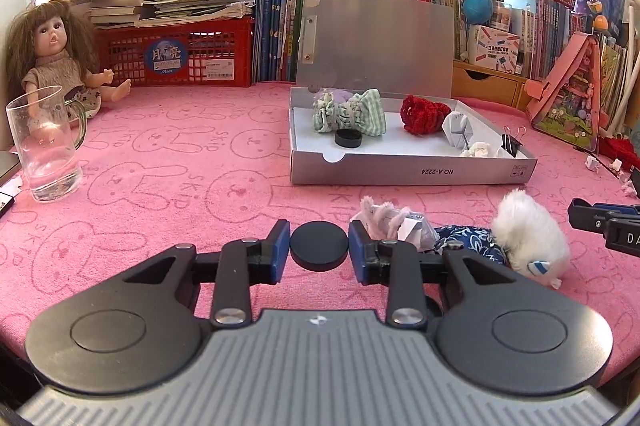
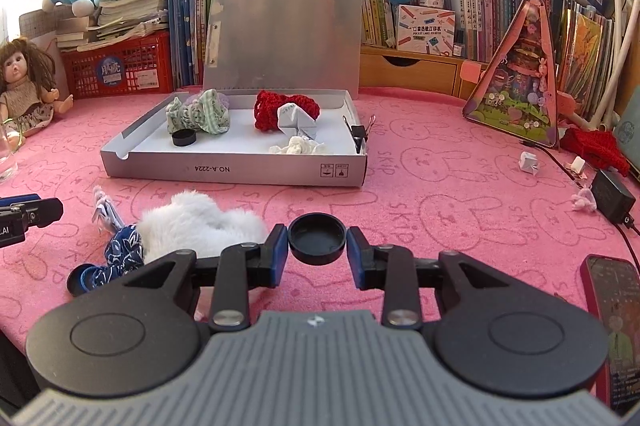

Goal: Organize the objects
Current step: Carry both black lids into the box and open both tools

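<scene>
We work on a pink rabbit-print surface (image 1: 160,154) before crammed bookshelves. Our left gripper (image 1: 319,246) pinches a flat black disc (image 1: 319,245); our right gripper (image 2: 317,240) clasps an upturned black cap (image 2: 317,238). Both grips are edge-on, so either could slip. The open grey box (image 2: 240,168) holds scrunchies, another cap, folded paper and a binder clip.

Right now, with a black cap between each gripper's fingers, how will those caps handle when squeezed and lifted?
The flat-faced cap in the left hand-held gripper looks rigid and light. The right hand-held gripper holds an open-side-up cap; its round, smooth rim could slip or pivot.
</scene>
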The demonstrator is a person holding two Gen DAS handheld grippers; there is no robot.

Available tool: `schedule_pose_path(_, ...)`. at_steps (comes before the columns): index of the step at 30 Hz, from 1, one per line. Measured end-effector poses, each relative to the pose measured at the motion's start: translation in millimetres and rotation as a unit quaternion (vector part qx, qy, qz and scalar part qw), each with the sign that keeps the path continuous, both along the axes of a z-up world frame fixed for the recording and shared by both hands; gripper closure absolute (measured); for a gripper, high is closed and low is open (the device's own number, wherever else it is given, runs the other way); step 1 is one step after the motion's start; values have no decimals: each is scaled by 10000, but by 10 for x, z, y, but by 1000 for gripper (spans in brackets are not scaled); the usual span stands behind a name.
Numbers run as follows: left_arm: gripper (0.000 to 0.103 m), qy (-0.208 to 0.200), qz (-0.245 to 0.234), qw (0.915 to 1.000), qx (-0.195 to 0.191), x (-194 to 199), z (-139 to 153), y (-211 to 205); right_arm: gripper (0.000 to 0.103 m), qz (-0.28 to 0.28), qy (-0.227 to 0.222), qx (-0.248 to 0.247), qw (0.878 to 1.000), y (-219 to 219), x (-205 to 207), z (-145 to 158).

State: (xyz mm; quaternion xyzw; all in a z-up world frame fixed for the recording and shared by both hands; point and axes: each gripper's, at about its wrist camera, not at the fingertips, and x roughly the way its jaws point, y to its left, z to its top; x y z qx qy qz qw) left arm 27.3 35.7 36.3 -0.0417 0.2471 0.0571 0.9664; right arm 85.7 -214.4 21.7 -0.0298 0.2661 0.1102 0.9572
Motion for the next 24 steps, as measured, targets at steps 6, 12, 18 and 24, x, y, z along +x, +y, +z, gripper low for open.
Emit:
schedule_pose_path(6,66,-78,3,10000,-29,227,135,-52,66,125,-33,245,9996,79,150,85)
schedule_pose_path(12,66,-160,-200,9997,-24,487,243,-158,66,241,-8,465,9986,174,384,171)
schedule_pose_path(18,66,-220,-292,9993,-49,803,366,-210,66,273,141,678,9972,209,663,222)
schedule_pose_path(24,66,-47,-294,9996,-15,1152,341,-250,66,265,335,866,9953,237,989,254)
